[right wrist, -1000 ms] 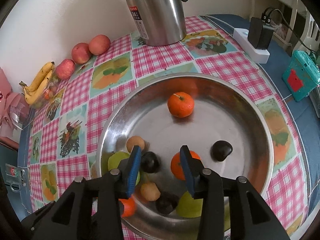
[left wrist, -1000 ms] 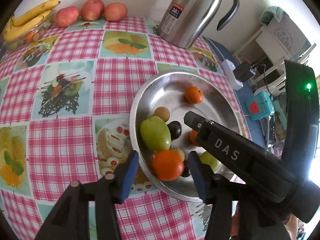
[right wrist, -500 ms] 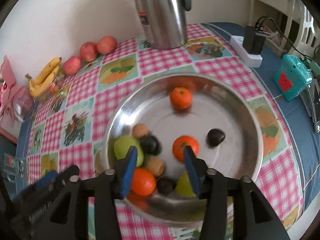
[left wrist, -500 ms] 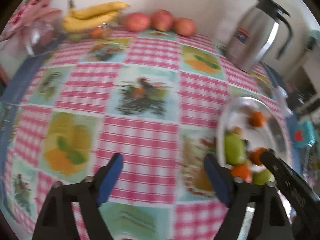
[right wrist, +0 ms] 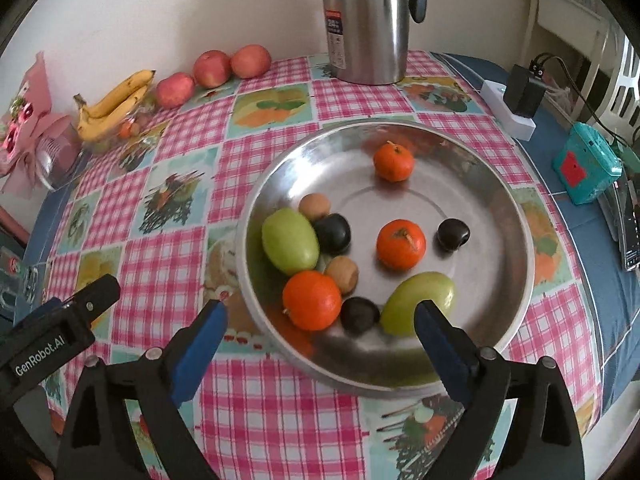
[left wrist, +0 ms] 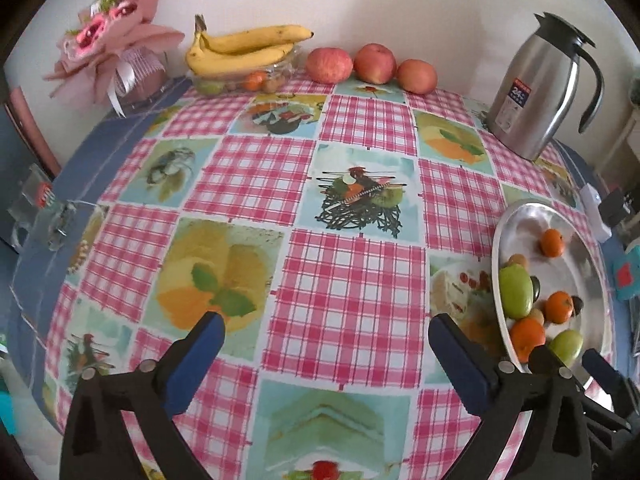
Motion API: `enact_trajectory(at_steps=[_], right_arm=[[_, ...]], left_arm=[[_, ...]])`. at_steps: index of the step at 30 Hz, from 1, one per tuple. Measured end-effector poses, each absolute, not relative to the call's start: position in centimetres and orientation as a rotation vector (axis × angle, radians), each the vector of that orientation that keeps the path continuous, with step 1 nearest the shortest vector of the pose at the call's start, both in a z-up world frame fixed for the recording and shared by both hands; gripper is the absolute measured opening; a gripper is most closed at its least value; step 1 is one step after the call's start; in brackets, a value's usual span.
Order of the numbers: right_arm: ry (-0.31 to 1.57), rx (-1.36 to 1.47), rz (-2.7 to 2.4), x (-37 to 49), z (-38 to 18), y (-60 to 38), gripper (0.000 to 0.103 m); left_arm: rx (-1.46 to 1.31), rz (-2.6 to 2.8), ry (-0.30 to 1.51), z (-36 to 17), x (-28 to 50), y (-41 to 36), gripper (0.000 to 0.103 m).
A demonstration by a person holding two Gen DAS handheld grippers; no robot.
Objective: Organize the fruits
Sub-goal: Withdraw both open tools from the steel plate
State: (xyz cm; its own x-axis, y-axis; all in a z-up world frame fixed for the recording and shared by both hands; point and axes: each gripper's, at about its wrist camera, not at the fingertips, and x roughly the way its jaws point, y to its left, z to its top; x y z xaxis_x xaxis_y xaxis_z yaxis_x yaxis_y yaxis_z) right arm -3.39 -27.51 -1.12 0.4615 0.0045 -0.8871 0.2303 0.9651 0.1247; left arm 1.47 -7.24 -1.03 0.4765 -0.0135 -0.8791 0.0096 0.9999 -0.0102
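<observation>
We've got both grippers spread wide with nothing in them – the jaws have just been opening. The left gripper (left wrist: pixel 326 344) hangs over bare checkered tablecloth (left wrist: pixel 344 280), left of the metal bowl (right wrist: pixel 516 240). The right gripper (right wrist: pixel 318 330) hovers at the bowl's near rim, above an orange (right wrist: pixel 312 300), a dark plum (right wrist: pixel 359 314) and a green fruit (right wrist: pixel 418 302). Bananas (left wrist: pixel 244 50) and three apples (left wrist: pixel 372 63) sit along the wall – the steel jug (left wrist: pixel 534 88) is at the far right.
</observation>
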Motion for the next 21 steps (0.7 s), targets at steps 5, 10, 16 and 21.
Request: enact_trajectory(at_steps=[5,10,16,21], right_arm=[[1.076,0.234,-0.121,-4.3,-0.6,-26.7,0.095],[1.061,0.235,-0.128,-4.7,-0.2,-26.8,0.095],[1.046,0.256,-0.144,-5.2,0.2,-27.2,0.095],[1.047,0.252,-0.143,-5.1,0.1,-27.1,0.095]], left_arm=[[0.042,0.032,1.077,-0.6,0.5,-7.2,0.103],[0.081,0.052,1.054,-0.1,-0.3,-7.5,0.103],[0.137,0.088,1.067,-0.1,-0.6,-7.9,0.103],[0.145,0.104,1.079,-0.1,-0.7,-7.7,0.103]])
